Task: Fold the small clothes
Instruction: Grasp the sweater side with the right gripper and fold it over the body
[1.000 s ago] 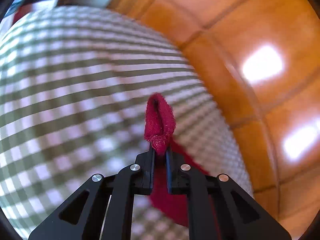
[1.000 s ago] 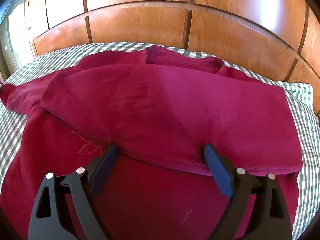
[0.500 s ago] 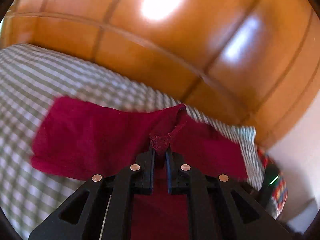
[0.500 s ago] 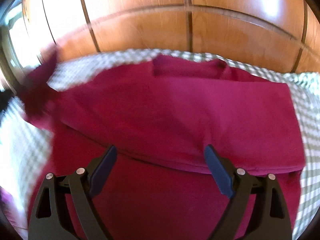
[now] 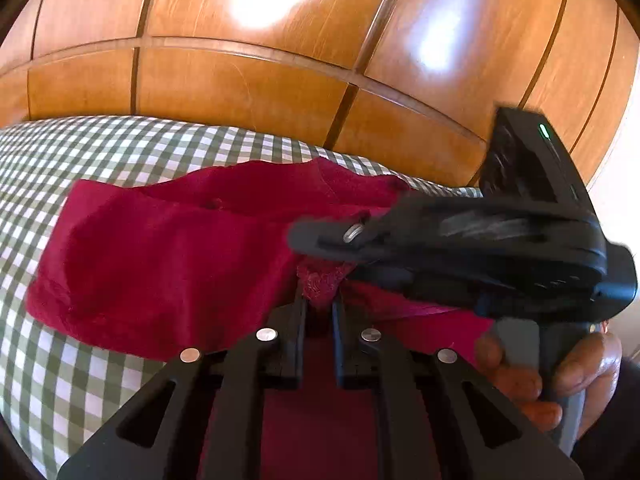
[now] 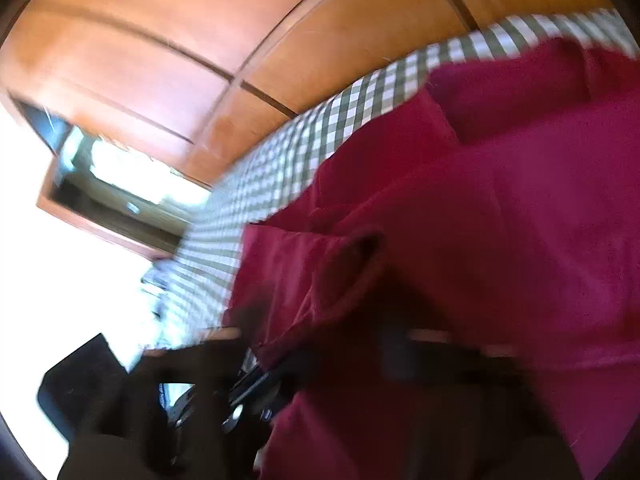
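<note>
A dark red garment (image 5: 168, 256) lies partly folded on a green-and-white checked bed (image 5: 80, 152). My left gripper (image 5: 319, 300) is shut on a bunched red cuff of the garment (image 5: 322, 284), held over its middle. The right gripper's body (image 5: 480, 240) crosses the left wrist view from the right, just above and beyond my left fingertips; its jaws do not show there. The right wrist view is badly blurred: the red garment (image 6: 500, 208) fills it, and the gripper's own fingers are a dark smear along the bottom, so their state is unclear.
A glossy wooden headboard (image 5: 248, 76) runs behind the bed. The checked cover (image 6: 280, 176) and a bright window (image 6: 120, 176) show at the left of the right wrist view. A hand (image 5: 552, 376) holds the right gripper's handle.
My left gripper has carried the red cuff from the bed's left side over the garment's middle. The right gripper, open over the folded edge before, has swung and tilted close to the left gripper.
</note>
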Tool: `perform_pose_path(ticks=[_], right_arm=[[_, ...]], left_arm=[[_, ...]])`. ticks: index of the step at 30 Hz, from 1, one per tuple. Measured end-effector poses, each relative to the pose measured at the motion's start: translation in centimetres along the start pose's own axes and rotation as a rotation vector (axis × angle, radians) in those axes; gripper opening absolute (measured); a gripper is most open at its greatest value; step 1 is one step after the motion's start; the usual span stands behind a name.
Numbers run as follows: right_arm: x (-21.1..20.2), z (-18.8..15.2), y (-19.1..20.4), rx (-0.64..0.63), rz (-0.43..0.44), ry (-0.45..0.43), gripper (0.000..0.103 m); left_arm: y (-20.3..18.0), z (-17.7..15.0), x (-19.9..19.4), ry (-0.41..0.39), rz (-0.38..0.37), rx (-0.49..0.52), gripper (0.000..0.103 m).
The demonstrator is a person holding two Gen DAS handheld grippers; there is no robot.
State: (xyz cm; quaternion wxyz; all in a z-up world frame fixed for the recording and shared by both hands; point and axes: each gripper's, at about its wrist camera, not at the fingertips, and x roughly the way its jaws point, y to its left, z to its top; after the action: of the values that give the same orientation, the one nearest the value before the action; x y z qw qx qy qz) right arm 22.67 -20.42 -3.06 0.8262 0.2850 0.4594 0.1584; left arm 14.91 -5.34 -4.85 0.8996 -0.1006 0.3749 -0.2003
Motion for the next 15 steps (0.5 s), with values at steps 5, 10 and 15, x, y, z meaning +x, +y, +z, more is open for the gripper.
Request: perform_pose_path(ticks=[5, 10, 15], right_arm=[[-2.7, 1.7, 3.3, -0.121, -0.034, -0.093, 0.006], [-9.1, 4.0, 3.2, -0.152, -0.02, -0.215, 0.006], [-15.4, 5.0, -1.0, -0.129, -0.084, -0.311, 0.006]], left_arm=[[1.2, -1.3, -1.3, -0.01, -0.036, -0.059, 0.01], [3.9, -2.4, -0.2, 0.031, 0.056, -0.167, 0.01], [7.0, -1.8, 0.5, 0.033, 0.108, -0.347, 0.01]])
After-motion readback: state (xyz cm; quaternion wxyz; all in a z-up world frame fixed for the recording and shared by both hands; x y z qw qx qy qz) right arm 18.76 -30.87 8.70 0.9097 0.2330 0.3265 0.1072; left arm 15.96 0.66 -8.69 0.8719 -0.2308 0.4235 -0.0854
